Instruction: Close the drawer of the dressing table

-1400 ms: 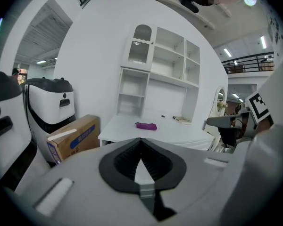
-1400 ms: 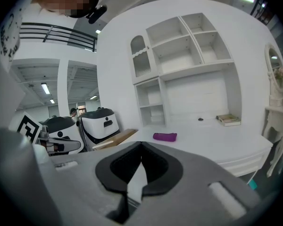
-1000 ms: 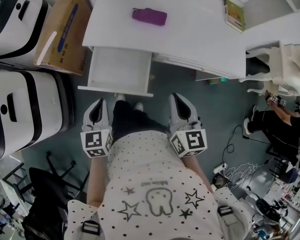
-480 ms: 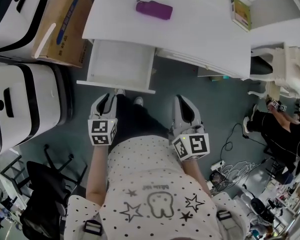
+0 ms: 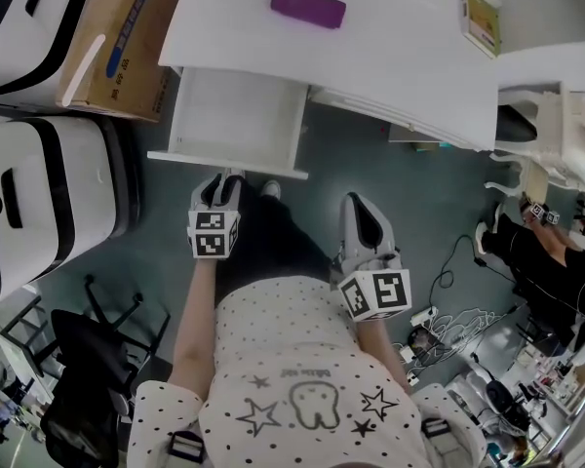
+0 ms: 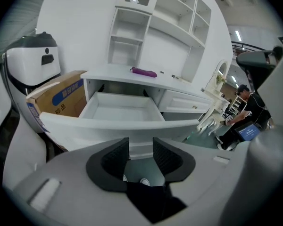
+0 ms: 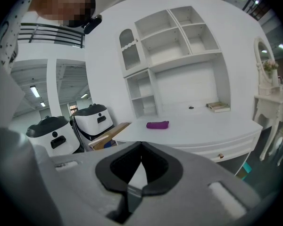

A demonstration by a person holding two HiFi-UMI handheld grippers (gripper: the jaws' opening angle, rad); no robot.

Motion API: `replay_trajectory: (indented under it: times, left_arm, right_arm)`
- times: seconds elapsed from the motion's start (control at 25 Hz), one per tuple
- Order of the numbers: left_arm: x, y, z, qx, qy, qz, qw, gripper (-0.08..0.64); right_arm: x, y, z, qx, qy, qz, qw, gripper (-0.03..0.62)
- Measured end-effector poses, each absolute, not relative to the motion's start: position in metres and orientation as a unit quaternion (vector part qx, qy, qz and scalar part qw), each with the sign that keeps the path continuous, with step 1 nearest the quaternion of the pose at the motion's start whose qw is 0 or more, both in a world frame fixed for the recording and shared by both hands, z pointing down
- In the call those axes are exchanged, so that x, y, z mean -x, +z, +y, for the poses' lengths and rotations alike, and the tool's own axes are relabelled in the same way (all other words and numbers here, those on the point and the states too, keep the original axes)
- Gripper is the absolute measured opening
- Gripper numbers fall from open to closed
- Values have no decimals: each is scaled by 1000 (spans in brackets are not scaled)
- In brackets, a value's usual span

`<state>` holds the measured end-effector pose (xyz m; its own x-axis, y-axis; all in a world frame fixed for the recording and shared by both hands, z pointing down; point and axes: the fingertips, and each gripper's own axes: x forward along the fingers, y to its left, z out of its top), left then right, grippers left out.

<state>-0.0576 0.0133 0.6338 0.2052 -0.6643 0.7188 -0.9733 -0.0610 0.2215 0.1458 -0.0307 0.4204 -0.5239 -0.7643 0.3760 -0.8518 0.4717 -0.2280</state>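
The white drawer (image 5: 236,125) stands pulled out from under the left side of the dressing table (image 5: 390,61), and its inside looks empty. My left gripper (image 5: 220,191) hangs just in front of the drawer's front panel (image 6: 122,126), apart from it. Its jaws are opening, with nothing between them; in the left gripper view (image 6: 141,147) they frame the panel's lower edge. My right gripper (image 5: 357,208) is lower and to the right, over the floor beside the person's legs. In the right gripper view (image 7: 141,146) its jaws are shut and empty.
A purple pouch (image 5: 308,8) and a book (image 5: 480,19) lie on the tabletop. A cardboard box (image 5: 117,37) and white-and-black machines (image 5: 39,203) stand left of the drawer. At right are a white stool (image 5: 556,125), a seated person (image 5: 546,261) and floor cables (image 5: 448,330).
My left gripper has moved forward toward the drawer's front panel and now sits close below it. The right gripper has hardly shifted.
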Motion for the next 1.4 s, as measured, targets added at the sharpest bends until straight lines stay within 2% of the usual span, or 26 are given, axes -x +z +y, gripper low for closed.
replay_trajectory:
  times: [0.4,0.96,1.4]
  left_arm:
    - [71,703,14,-650,252,-595,401,155]
    - [69,744,7,-641,280,-585,410,147]
    - [71,751,4,-637,302,-578,410,112]
  right_arm:
    - [-150,427,-23,-491,219,-835,118,3]
    - [-150,439,-15,-503,242,-821,120,3]
    - [-154,436,-14,-521,242,-811,114,3]
